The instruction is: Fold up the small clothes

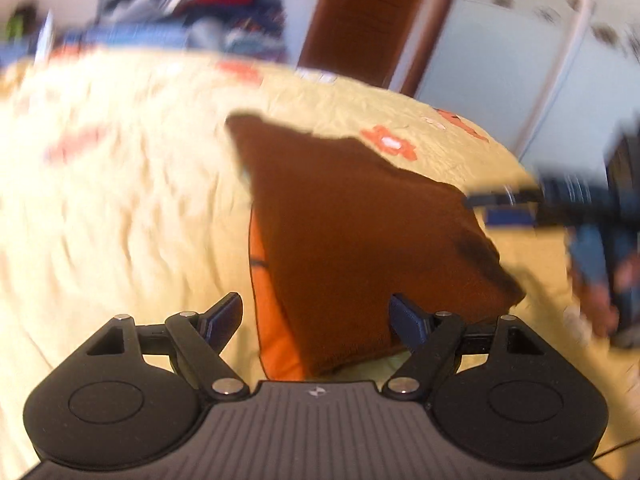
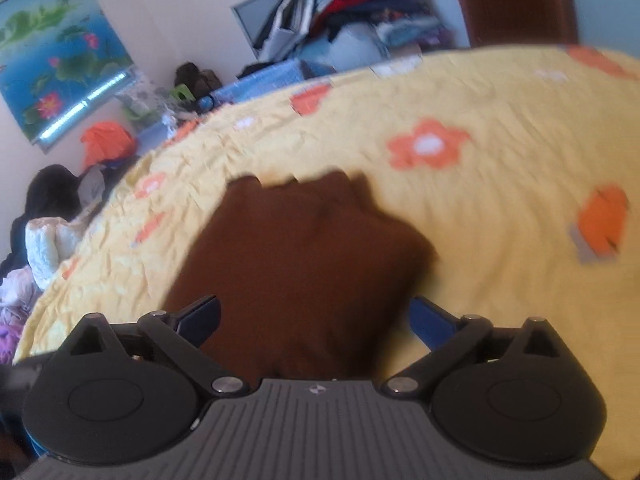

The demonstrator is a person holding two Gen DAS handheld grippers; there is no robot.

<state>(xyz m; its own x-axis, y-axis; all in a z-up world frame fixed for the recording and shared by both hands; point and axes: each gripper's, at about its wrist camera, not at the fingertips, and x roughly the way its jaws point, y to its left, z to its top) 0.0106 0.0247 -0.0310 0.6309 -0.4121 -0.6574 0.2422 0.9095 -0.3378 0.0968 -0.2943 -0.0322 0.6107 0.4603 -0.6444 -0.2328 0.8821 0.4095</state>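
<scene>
A brown cloth (image 1: 360, 232) is lying on the yellow flowered bedspread (image 1: 120, 184), with an orange lining (image 1: 276, 320) peeking out along its near left edge. The left gripper (image 1: 316, 316) is hanging just over the cloth's near end, jaws spread wide and gripping nothing. The right gripper (image 2: 316, 320) is doing likewise over the cloth (image 2: 296, 264), jaws wide apart. Both views are blurring. A heap of clothes (image 2: 352, 4) is sitting beyond the bed, beside a brown door (image 1: 360, 16).
</scene>
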